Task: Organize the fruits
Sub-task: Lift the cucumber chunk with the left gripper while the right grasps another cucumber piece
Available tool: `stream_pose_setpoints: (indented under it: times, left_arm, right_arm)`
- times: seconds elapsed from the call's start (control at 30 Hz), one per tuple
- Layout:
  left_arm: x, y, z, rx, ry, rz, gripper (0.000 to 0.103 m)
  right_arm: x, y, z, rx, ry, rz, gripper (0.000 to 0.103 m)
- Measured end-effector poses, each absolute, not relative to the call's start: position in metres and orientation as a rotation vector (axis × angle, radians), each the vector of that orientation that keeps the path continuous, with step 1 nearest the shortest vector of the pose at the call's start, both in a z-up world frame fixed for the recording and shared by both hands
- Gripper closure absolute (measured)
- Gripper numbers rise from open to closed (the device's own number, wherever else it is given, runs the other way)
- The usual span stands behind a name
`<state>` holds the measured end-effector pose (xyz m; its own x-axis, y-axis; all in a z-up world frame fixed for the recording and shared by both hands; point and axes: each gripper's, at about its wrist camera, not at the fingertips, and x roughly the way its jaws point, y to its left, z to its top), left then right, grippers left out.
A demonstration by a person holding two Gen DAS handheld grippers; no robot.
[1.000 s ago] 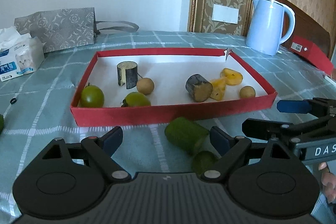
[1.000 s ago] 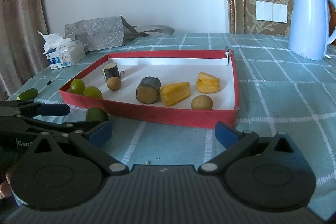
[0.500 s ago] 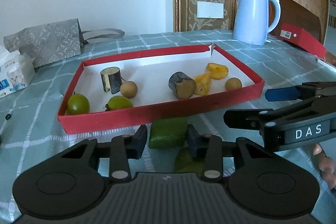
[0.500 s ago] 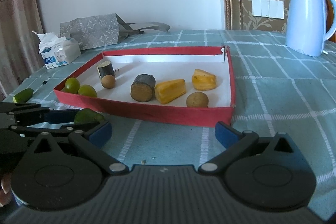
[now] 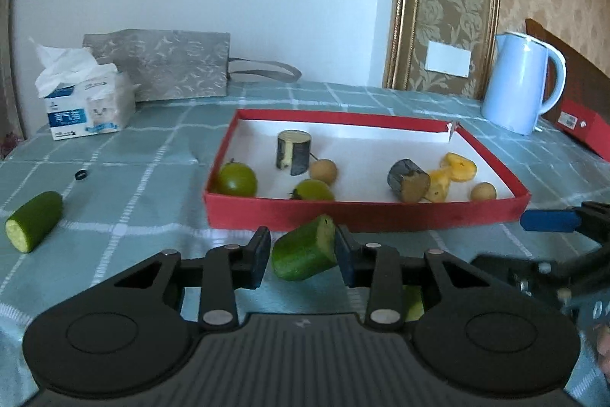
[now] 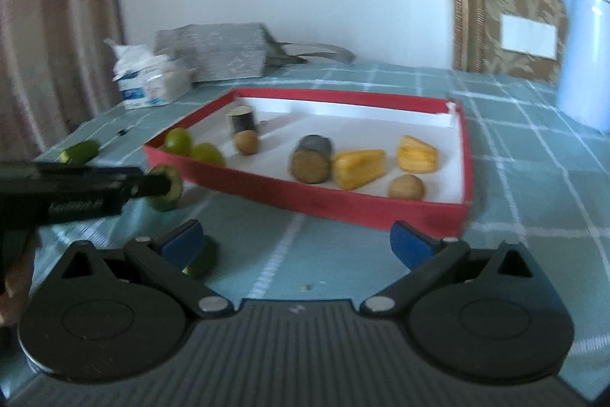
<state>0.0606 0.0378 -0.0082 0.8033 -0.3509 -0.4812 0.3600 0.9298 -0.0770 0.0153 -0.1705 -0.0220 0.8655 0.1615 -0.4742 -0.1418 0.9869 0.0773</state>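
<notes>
Cucumber piece sits pinched in the left gripper, lifted clear of the tablecloth for carrying over the red tray's near wall, while the right gripper waits spread and empty.

No wording can be made out clearly. The tissue pack, left of the red tray, carries blue print and a cat picture, too small to read. The red box, right of the tray, bears a white label, illegible. Lettering on the left gripper body is blurred.
</notes>
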Motion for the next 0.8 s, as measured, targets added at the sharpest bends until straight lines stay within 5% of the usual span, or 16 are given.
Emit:
stream_pose_setpoints:
  times: [0.8]
  left_arm:
    - [0.054, 0.026, -0.014, 0.096, 0.500, -0.424, 0.062]
  right_arm:
    - [0.010, -0.130, -0.030, -0.084, 0.513, 0.235, 0.000]
